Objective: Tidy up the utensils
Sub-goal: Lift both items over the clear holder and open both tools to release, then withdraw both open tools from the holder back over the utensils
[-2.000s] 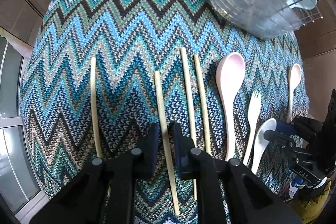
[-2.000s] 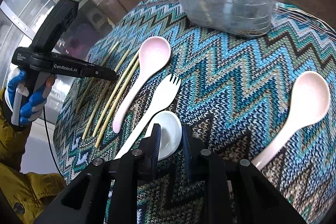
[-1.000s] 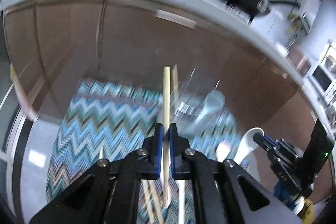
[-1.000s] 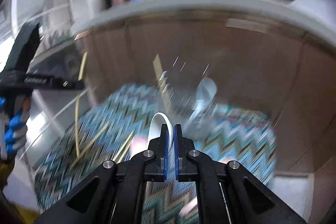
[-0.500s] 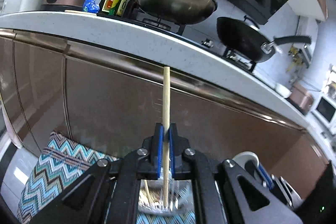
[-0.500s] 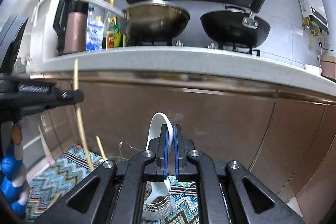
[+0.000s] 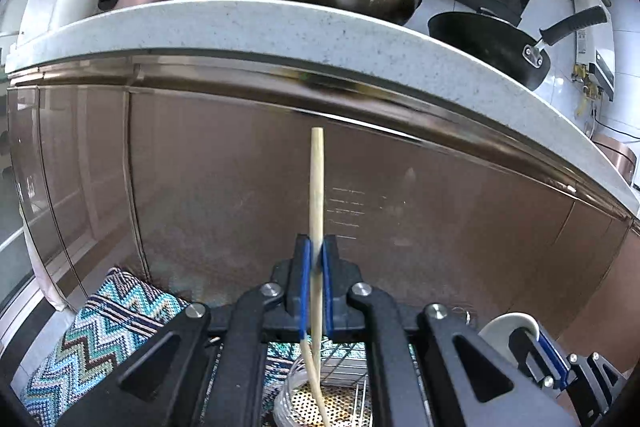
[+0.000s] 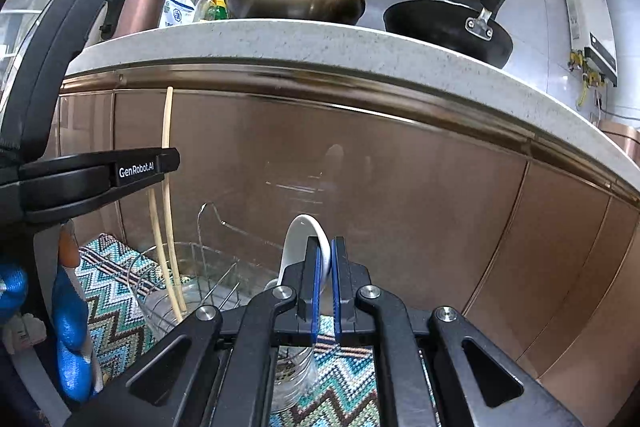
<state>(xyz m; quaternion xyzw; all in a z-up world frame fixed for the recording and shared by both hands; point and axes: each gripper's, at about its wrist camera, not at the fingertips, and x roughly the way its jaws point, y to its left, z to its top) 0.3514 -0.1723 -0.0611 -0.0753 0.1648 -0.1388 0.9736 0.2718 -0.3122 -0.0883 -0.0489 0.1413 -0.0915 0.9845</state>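
Since half a second ago we have barely shifted: both tools hang over the drying rack where two seconds back they were down among the utensils on the zigzag cloth [image 7: 120, 323]. Our left gripper [image 7: 315, 269] is clamped on a wooden chopstick [image 7: 316, 187], held upright so that its lower end drops straight into the clear utensil cup [image 7: 292, 391] of the wire rack [image 8: 208, 267]; another chopstick already leans in that cup. Our right gripper [image 8: 325, 271] pinches a white spoon [image 8: 298, 239] by the bowl end, its handle pointing down toward the rack's other clear cup [image 8: 292, 379], which sits directly below the jaws. We judge the vertical hold deliberate: long, thin pieces slide into a narrow holder only end-first. Both pieces are poised above their slots, not yet released. Behind us runs the brown cabinet front [image 7: 440, 219] under a speckled countertop [image 8: 360, 47], with pans on top.
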